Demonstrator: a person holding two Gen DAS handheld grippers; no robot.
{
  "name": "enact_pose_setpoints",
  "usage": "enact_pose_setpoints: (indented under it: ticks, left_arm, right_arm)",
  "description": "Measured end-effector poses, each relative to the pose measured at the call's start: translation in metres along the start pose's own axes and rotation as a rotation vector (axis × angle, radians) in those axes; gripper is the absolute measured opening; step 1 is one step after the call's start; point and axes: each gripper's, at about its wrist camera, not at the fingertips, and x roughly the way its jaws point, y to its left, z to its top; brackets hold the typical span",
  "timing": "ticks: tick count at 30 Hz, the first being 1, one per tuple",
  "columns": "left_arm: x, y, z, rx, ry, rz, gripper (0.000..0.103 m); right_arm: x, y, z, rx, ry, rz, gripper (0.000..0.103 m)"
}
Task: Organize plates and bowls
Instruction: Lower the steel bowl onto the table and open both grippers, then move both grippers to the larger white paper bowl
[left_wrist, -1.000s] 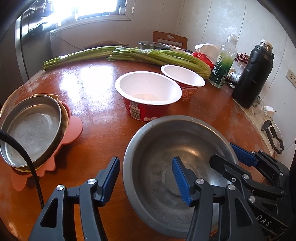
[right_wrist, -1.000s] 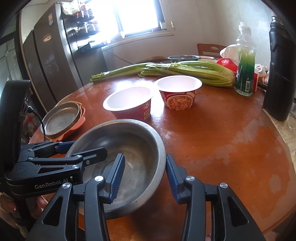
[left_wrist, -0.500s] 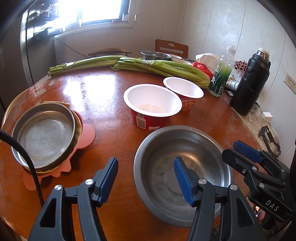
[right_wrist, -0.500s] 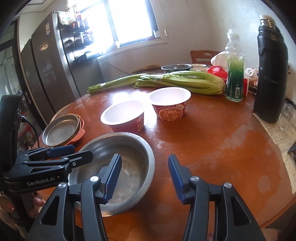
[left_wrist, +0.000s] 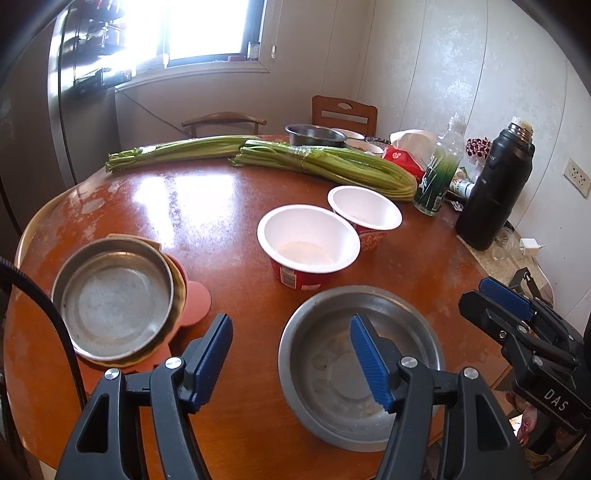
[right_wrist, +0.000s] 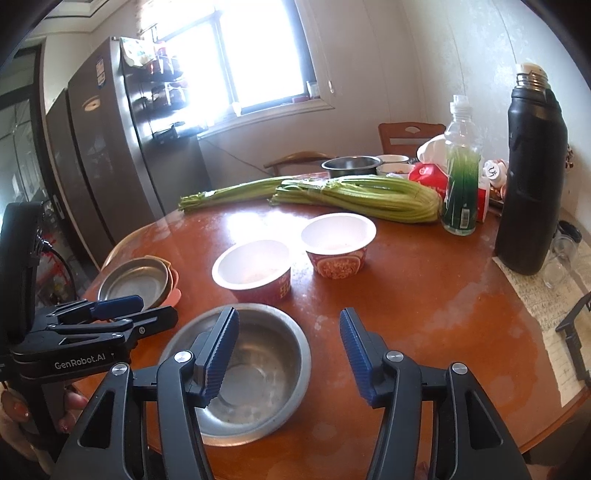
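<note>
While both pairs of tongs are held above the near edge of the round wooden bench (left_wrist: 207, 221), a steel bowl (left_wrist: 332, 369) is seen resting on that bench just below them. The left tongs (left_wrist: 291, 354) are spread wide and grasp nothing; one blue finger is seen over the bowl's inside, the other over bare wood to its left. The right tongs (right_wrist: 288, 350) are likewise released, with one finger over the bowl (right_wrist: 258, 369) and the other over the wood beside it. No contact between the fingers and the bowl can be made out.

Just behind the steel bowl, two white-lined paper bowls (left_wrist: 308, 240) are set side by side, rims nearly touching. At the left of the bench, a steel plate (left_wrist: 110, 299) is stacked on a tan dish and a pink mat (left_wrist: 195, 299).

Across the far side, two bundles of celery (left_wrist: 321, 164) are laid end to end. A second steel bowl (left_wrist: 314, 134) is placed behind them. At the right, a green-labelled bottle (left_wrist: 439, 173) and a black flask (left_wrist: 495, 192) are stood upright, near each other.
</note>
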Motion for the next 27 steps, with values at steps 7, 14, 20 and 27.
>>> enact_pose_setpoints:
  ticks: [7, 14, 20, 27]
  left_arm:
    - [0.005, -0.002, 0.032, 0.032, 0.01, -0.012, 0.066]
    - [0.035, 0.009, 0.065, 0.018, 0.033, -0.032, 0.066]
    - [0.063, 0.018, 0.083, -0.002, 0.068, -0.045, 0.066]
    - [0.096, 0.022, 0.089, -0.023, 0.124, -0.044, 0.066]
  right_arm:
    - [0.016, 0.007, 0.031, 0.021, 0.001, 0.009, 0.06]
    - [0.057, 0.013, 0.048, 0.04, 0.045, 0.02, 0.06]
    - [0.087, 0.009, 0.05, 0.032, 0.099, 0.001, 0.06]
    - [0.105, -0.003, 0.041, 0.051, 0.146, 0.017, 0.06]
